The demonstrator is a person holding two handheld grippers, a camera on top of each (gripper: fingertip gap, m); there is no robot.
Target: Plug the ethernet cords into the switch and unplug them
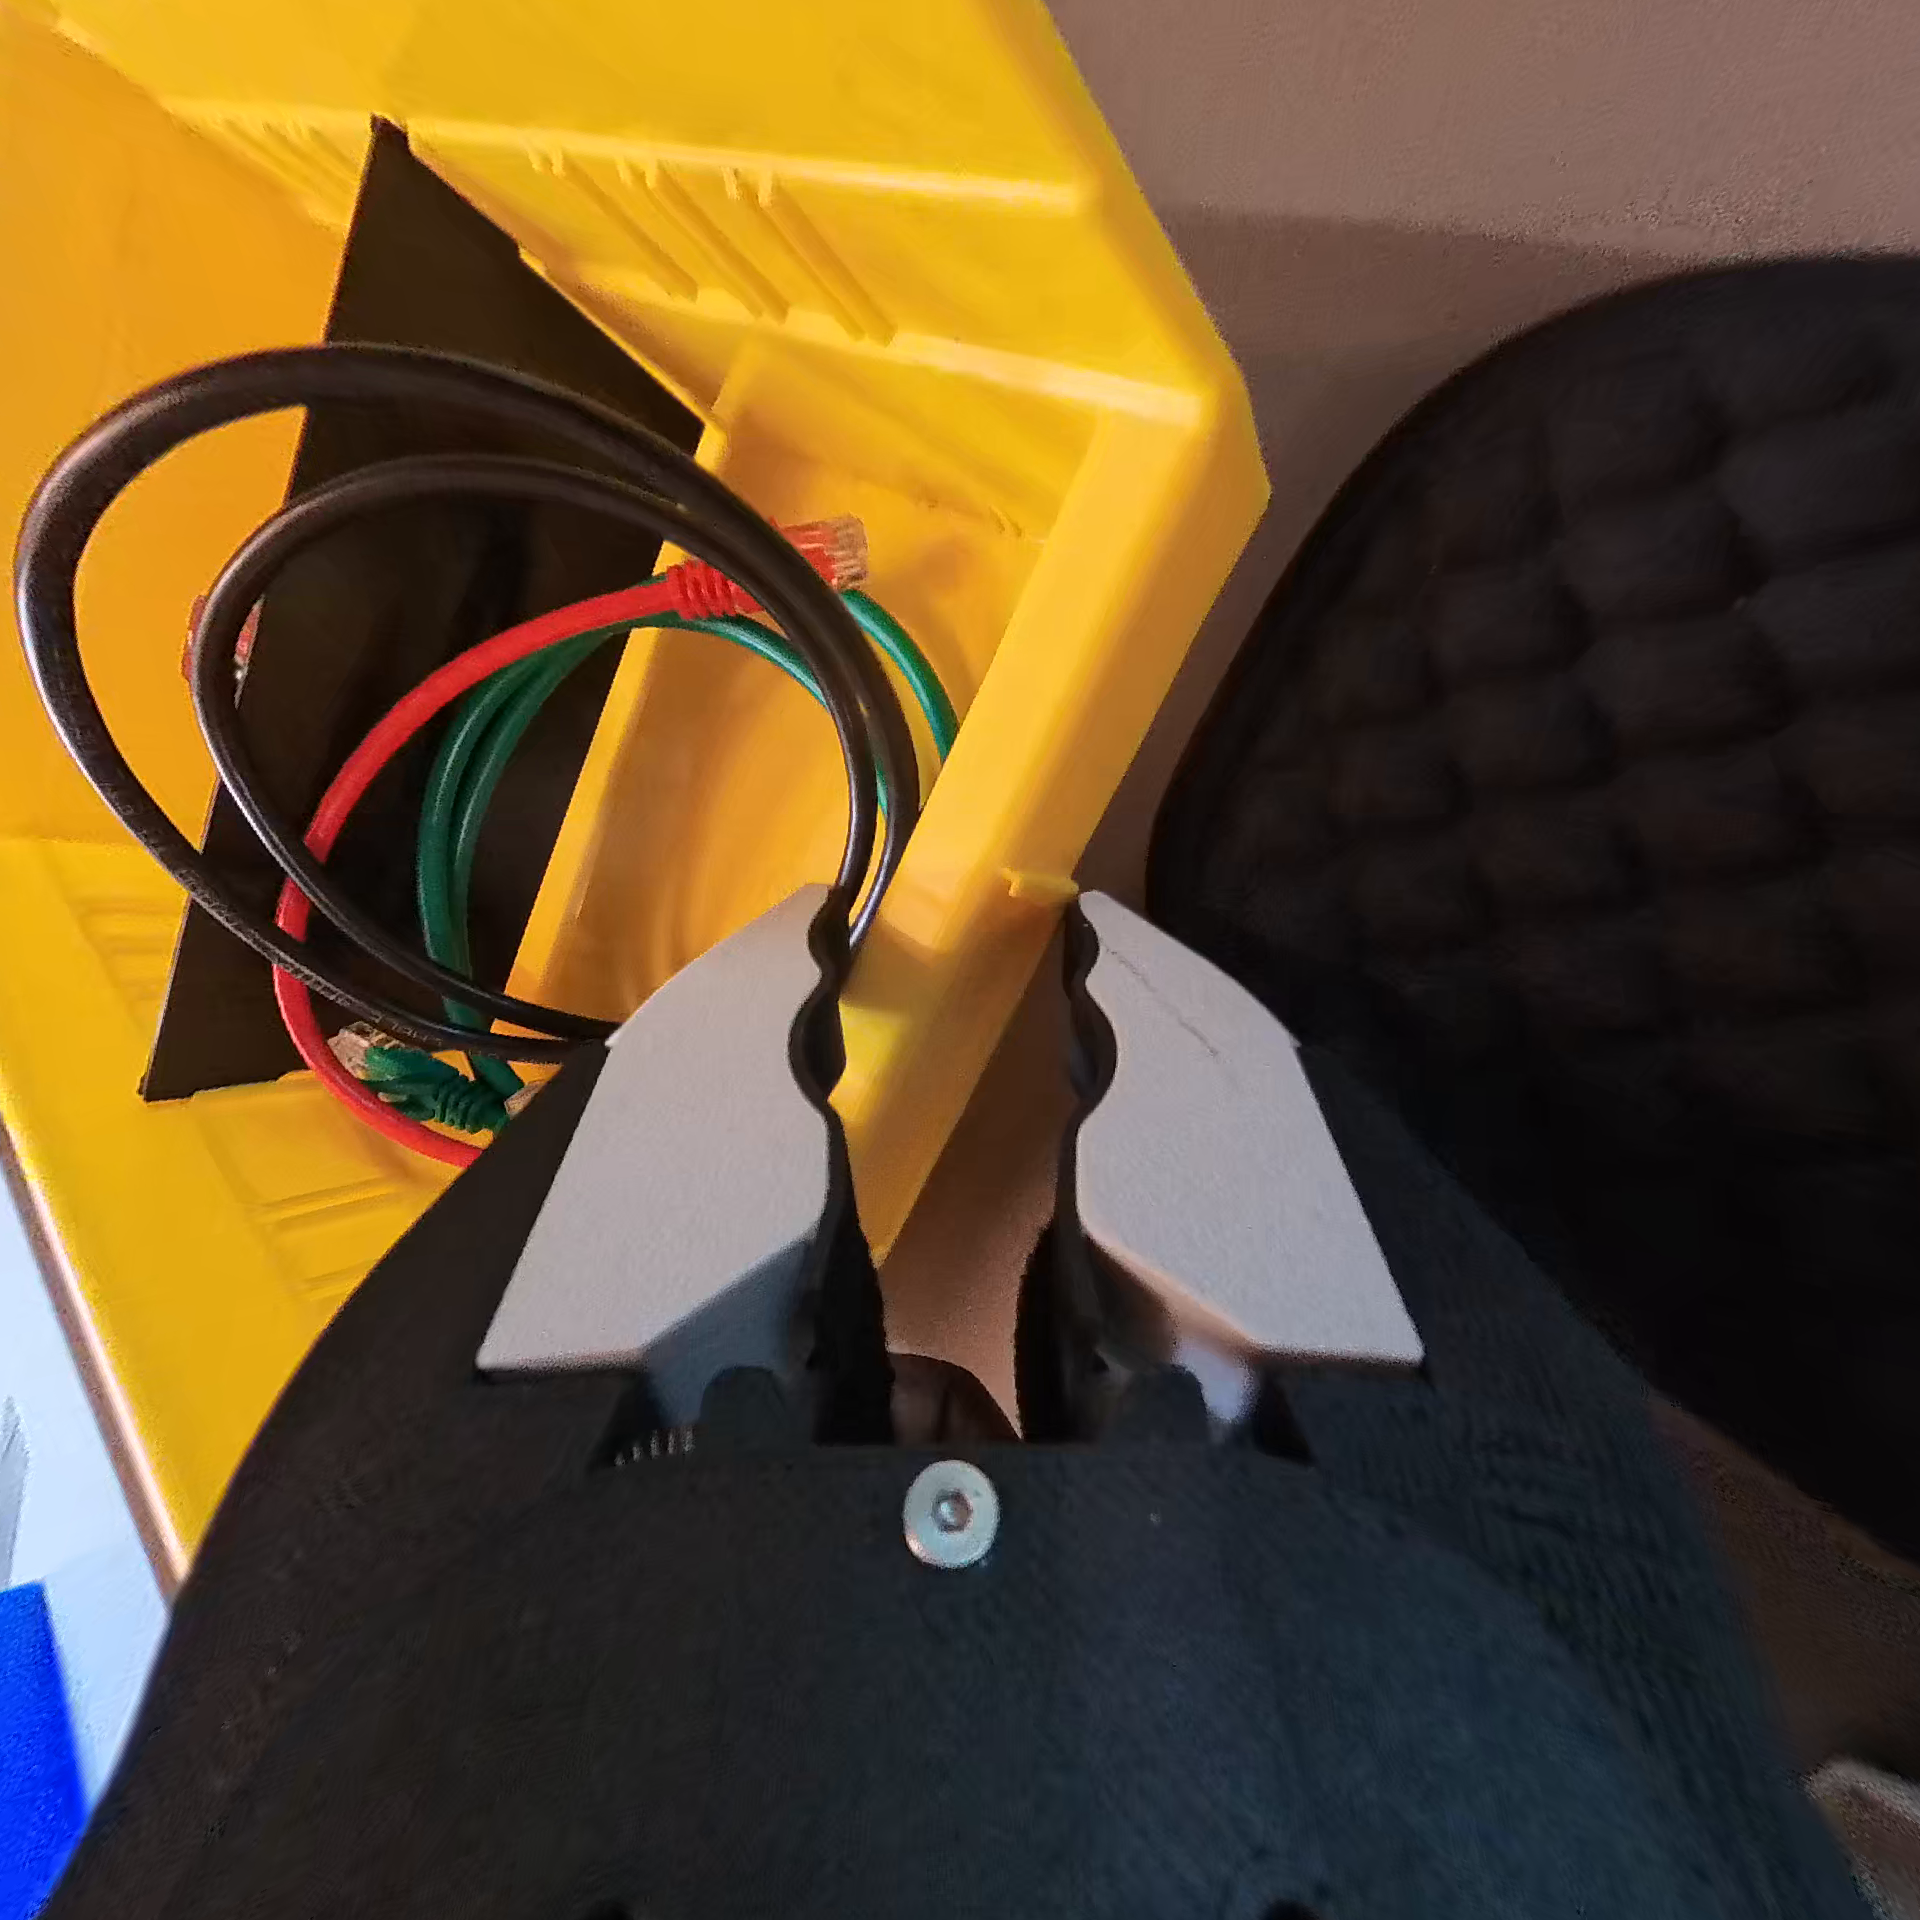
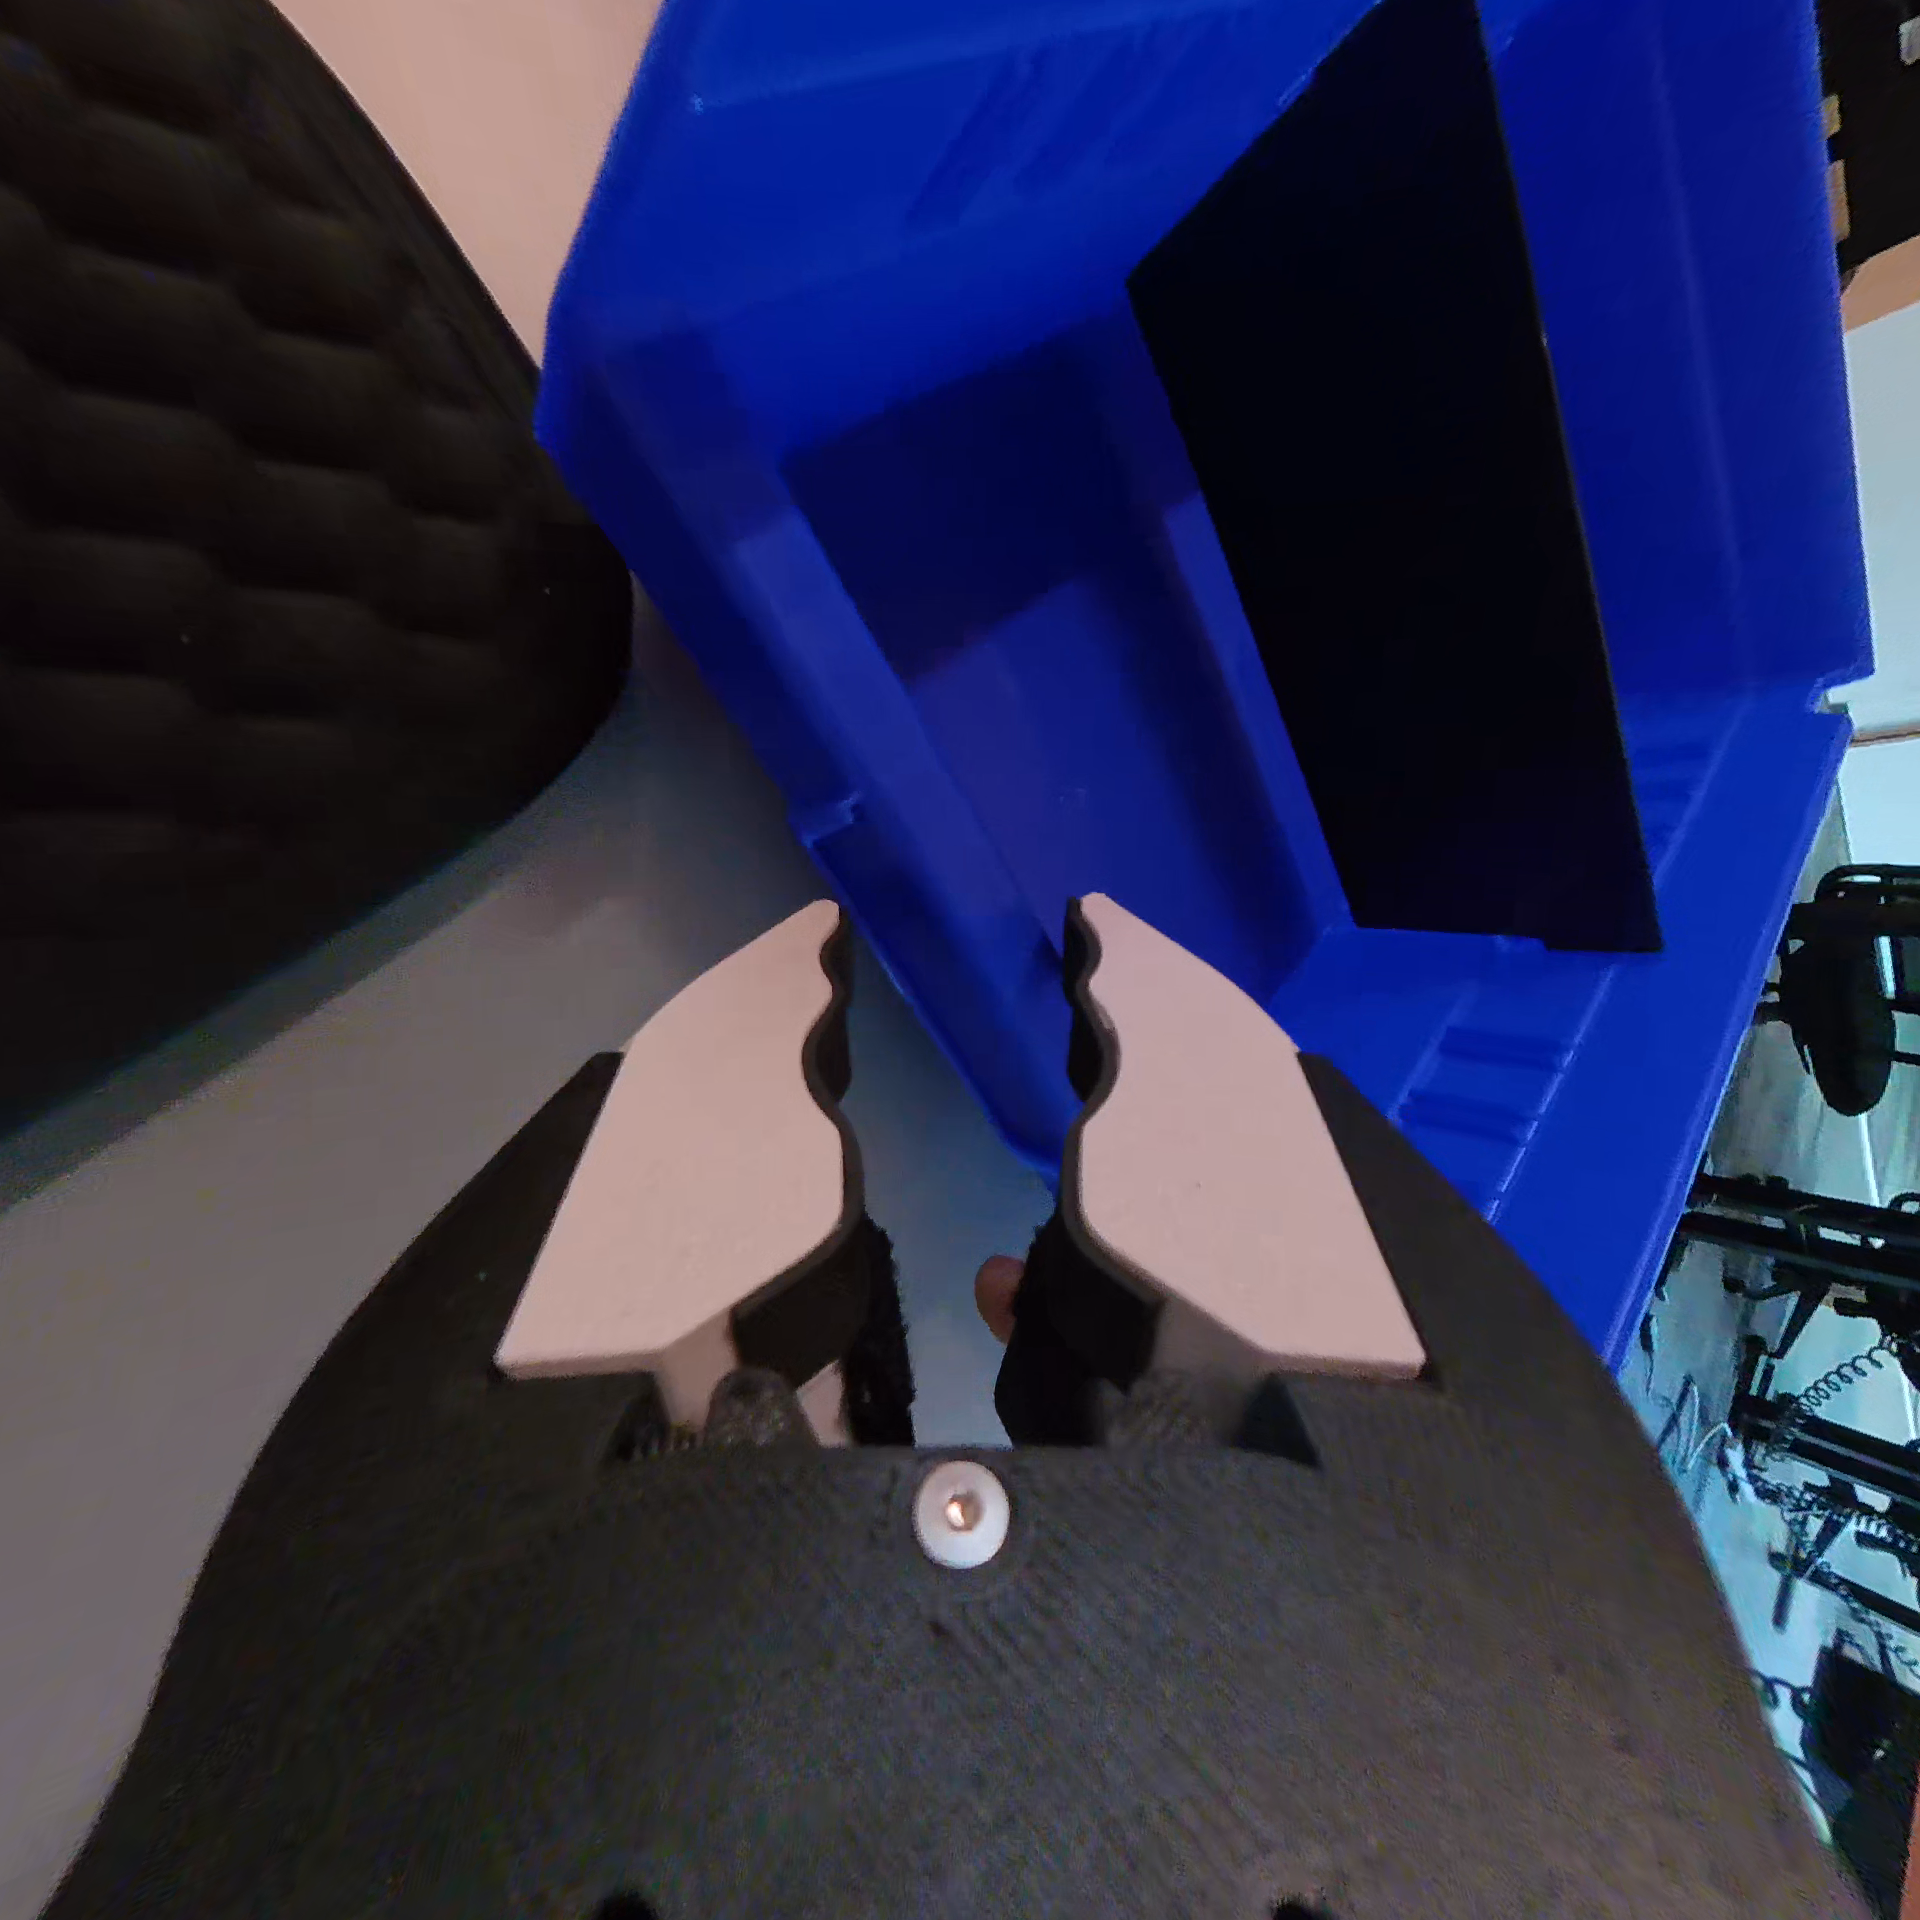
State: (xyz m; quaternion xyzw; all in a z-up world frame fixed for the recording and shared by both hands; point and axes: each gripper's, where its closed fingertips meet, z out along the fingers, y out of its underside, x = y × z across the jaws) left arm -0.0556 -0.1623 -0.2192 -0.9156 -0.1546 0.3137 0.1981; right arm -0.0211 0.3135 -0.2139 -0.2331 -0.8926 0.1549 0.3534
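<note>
Both grippers, left (image 1: 951, 914) and right (image 2: 956, 920), have fingers spread; coiled cords (image 1: 499, 727) partly hidden behind the yellow bin's (image 1: 1039, 727) divider.

Soft daylight, slight motion blur, wide-angle edge bending, dim black areas.

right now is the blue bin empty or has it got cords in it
Empty as far as shows: the blue bin holds only a black divider panel. The ethernet cords lie coiled in the yellow bin.

Coiled black, red and green ethernet cords (image 1: 582, 790) lie inside the yellow plastic bin (image 1: 935, 312), beside its black divider panel (image 1: 416, 436); a black quilted cushion (image 1: 1579, 727) sits right of that bin.
</note>
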